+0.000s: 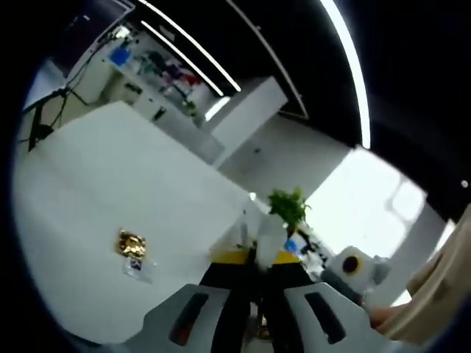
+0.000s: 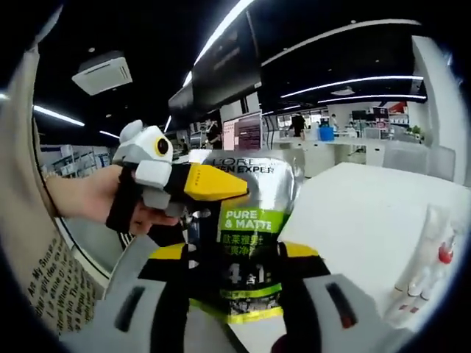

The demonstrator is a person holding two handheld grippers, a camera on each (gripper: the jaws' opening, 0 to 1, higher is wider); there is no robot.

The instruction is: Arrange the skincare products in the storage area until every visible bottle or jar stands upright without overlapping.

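Right gripper (image 2: 234, 283) closed on silver tube (image 2: 243, 228), held off the tabletop (image 2: 353, 213) at 12 o'clock from the jaws; yellow-tipped jaws pinch lower body from both sides. Long axis of tube runs roughly upright in right gripper view, in line with the jaws, flat crimped end at top. Left gripper (image 2: 202, 184) reaches in from 9 o'clock with a hand (image 2: 81, 195) behind it, yellow tip overlapping the tube's upper left edge; contact likely, not certain. Left gripper view: own jaws nearly together with a pale object between the tips, grip not resolvable. Tube look: glossy silver foil, dark "MEN EXPERT" lettering at top, green "PURE & MATTE" band mid-body, black-and-lime panel below; looks soft, creased at crimp. Gold-topped item (image 1: 132, 244) lies on tabletop at 10 o'clock. Clear packet with tubes (image 2: 423, 268) at 3 o'clock, near tabletop edge. Judgement: tube needs turning cap-down to stand.
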